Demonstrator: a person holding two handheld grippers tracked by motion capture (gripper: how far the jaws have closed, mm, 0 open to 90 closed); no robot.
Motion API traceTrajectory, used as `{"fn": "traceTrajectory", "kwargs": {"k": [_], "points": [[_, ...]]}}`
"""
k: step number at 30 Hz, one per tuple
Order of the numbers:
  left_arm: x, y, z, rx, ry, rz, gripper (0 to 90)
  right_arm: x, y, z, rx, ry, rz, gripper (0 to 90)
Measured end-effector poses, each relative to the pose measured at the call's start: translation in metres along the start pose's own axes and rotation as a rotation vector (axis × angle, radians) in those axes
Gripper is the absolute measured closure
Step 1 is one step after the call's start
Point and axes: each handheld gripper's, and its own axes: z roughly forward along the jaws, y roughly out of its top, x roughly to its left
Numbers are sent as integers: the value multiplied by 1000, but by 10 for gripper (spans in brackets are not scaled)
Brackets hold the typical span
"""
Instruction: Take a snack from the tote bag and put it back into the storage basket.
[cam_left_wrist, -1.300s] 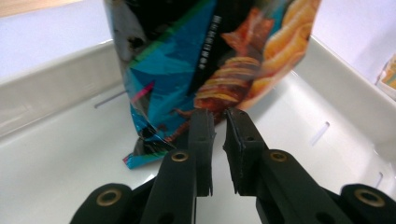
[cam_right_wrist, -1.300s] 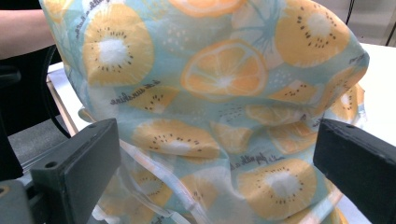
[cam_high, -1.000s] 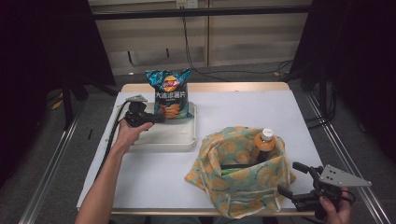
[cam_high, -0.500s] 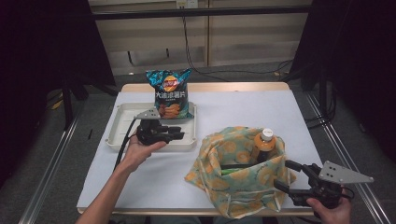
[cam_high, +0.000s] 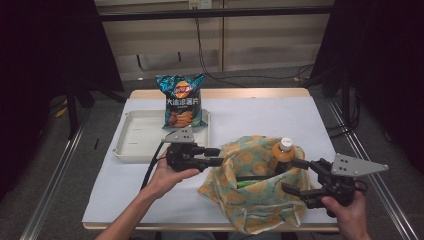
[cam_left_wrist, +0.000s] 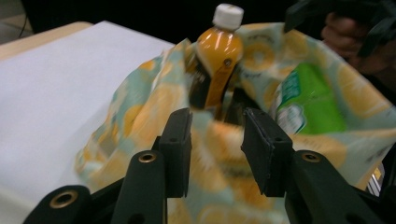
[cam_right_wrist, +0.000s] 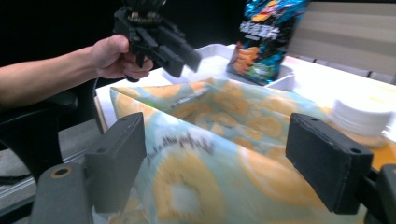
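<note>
The white-covered table (cam_high: 260, 120) carries, at its near right, a fabric bag (cam_high: 250, 200) printed with orange slices, slumped open at the mouth. Behind it, to the left, a white tray (cam_high: 135, 142) holds a bag of crisps (cam_high: 181, 100) standing upright. Inside the fabric bag an orange drink bottle (cam_high: 284, 155) with a white cap stands against the far right wall, and a green packet (cam_left_wrist: 310, 100) lies beside it (its label is too blurred for me to read).

The step I judge to be in hand is spreading the bag's mouth, one gripper to each side of the rim. To do it well I would bring each pair of jaws over a single layer of cloth at the rim, close only when the hem sits between the pads, and pull outward evenly so that the bottle stays upright.

The left gripper (cam_high: 212, 156) points at the bag's left rim; in the left gripper view its jaws stand moderately apart, the cloth just beyond them and nothing between the pads. The right gripper (cam_high: 300, 176) sits at the bag's right rim near the bottle. In the right gripper view its jaws are spread wide, the cloth lying in front of and below the gap, and I cannot tell whether a pad touches it. Neither gripper holds anything.
</note>
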Motion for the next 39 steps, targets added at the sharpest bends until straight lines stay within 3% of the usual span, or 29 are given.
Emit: {"fn": "traceTrajectory", "kwargs": {"k": [4, 9, 16, 18, 24, 26, 27, 31, 34, 39], "points": [[-11, 10, 11, -21, -42, 22, 597, 2, 7, 9, -11, 25, -27, 202], [-26, 10, 26, -6, -89, 29, 541, 5, -2, 18, 62, 60, -34, 273], [-49, 8, 33, 49, -124, 91, 460, 17, -21, 8, 65, 57, -29, 431], [-53, 4, 37, 74, -131, 88, 452, 19, -23, 5, 59, 63, -31, 501], [-61, -2, 37, 77, -158, 125, 431, 24, -31, 3, 71, 62, -34, 596], [-64, -3, 39, 86, -185, 130, 406, 23, -33, 2, 60, 65, -23, 599], [-66, -4, 39, 96, -170, 144, 404, 22, -34, 3, 61, 65, -20, 600], [-65, -7, 45, 113, -170, 155, 375, 19, -35, 4, 57, 61, -14, 592], [-59, -10, 50, 137, -125, 147, 379, 19, -35, 5, 56, 64, -16, 560], [-48, -17, 60, 155, -86, 159, 477, 19, -36, 2, 53, 36, -19, 436]]}}
